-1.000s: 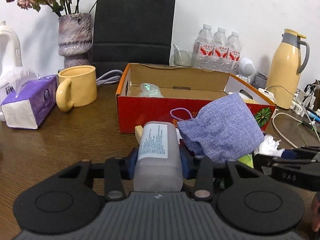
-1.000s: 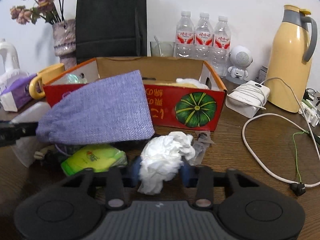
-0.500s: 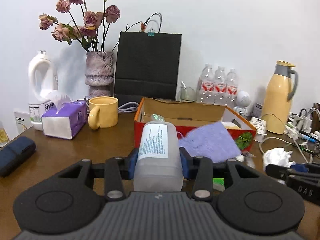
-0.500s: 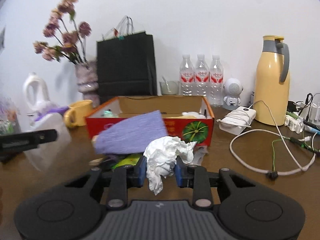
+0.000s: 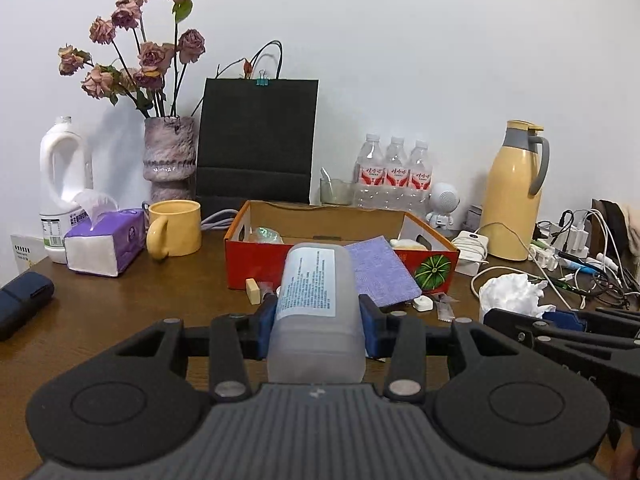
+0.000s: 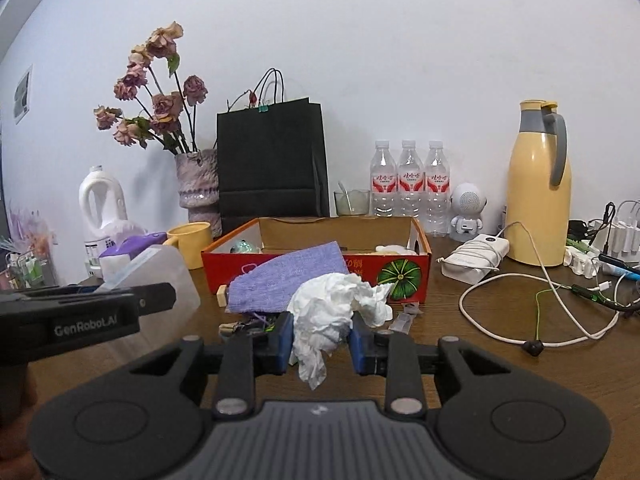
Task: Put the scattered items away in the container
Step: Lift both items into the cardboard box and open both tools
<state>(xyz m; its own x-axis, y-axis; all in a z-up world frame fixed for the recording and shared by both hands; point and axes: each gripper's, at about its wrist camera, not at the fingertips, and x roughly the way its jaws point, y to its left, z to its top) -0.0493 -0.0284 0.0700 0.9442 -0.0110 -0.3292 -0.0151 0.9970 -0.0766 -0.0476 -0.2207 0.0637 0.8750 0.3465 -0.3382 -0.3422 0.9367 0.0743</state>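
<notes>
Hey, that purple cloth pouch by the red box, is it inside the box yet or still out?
Still out. The purple cloth pouch lies on the table, leaning against the red box front wall, with small items beside it.

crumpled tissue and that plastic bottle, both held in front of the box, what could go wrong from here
The crumpled tissue sits loosely in the right gripper with a tail hanging below, so it may snag or slip out. The purple cloth leans on the front wall of the red box and could get dragged along. The frosted bottle in the left gripper is smooth and may slide.
</notes>
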